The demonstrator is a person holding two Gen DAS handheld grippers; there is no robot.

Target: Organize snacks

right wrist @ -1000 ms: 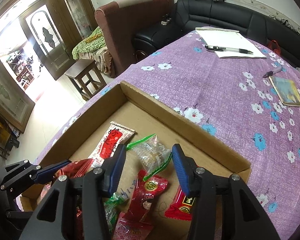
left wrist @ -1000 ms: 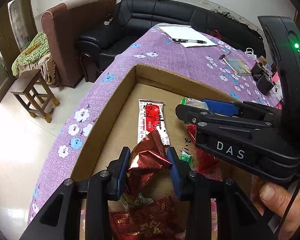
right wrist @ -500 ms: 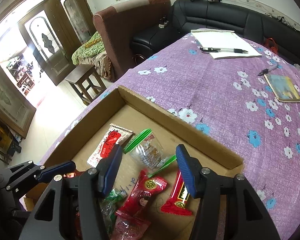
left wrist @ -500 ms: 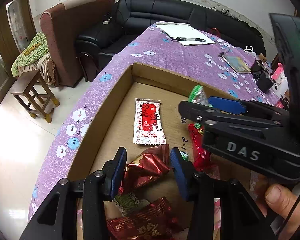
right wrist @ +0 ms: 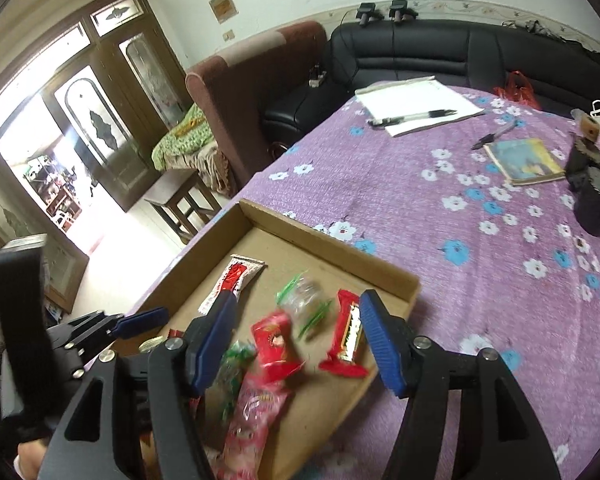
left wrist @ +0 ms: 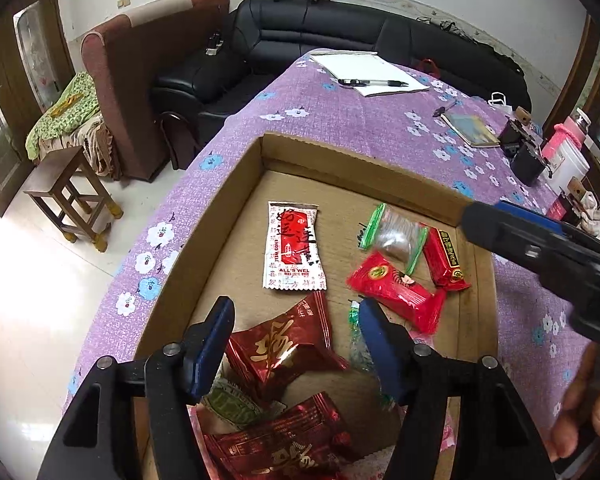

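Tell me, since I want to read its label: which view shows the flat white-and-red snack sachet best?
The left wrist view: the flat white-and-red snack sachet lies sharp, face-up and unobstructed. In the right wrist view it appears foreshortened, slightly blurred, its near end behind a claw finger.

red, white and clear wrapped snacks (left wrist: 292,246) lying flat, scattered in shallow cardboard box (left wrist: 236,184)

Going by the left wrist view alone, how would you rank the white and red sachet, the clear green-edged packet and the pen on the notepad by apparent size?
1. White and red sachet, largest.
2. Clear green-edged packet.
3. Pen, smallest, though it lies much farther from the camera, so its true size is unsure.
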